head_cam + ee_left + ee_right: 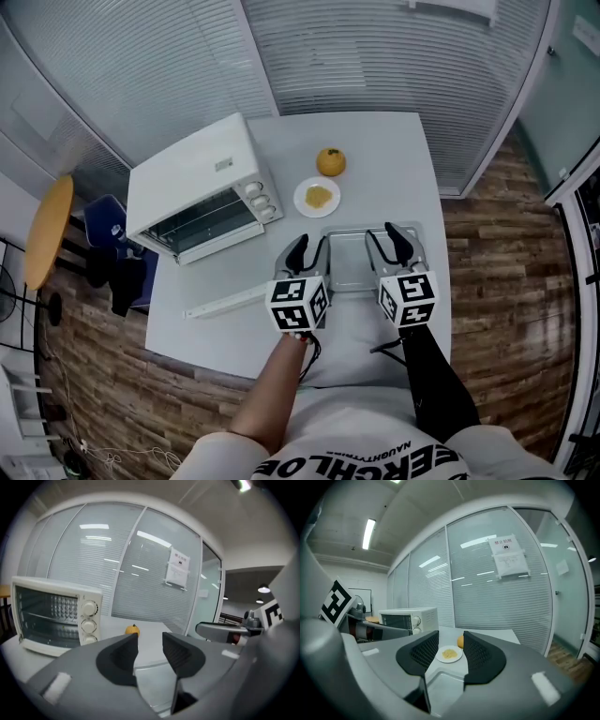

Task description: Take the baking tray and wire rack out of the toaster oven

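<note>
Toaster oven [197, 187] sits at the table's left, door closed. Left gripper [311, 251] hovers, jaws apart, nothing in them. Baking tray [352, 270] lies on the table below both grippers. Right gripper [387, 242] is spread too, empty.

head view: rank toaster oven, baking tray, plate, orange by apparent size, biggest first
1. toaster oven
2. baking tray, partly covered but clearly second
3. plate
4. orange, somewhat smaller than the plate
</note>
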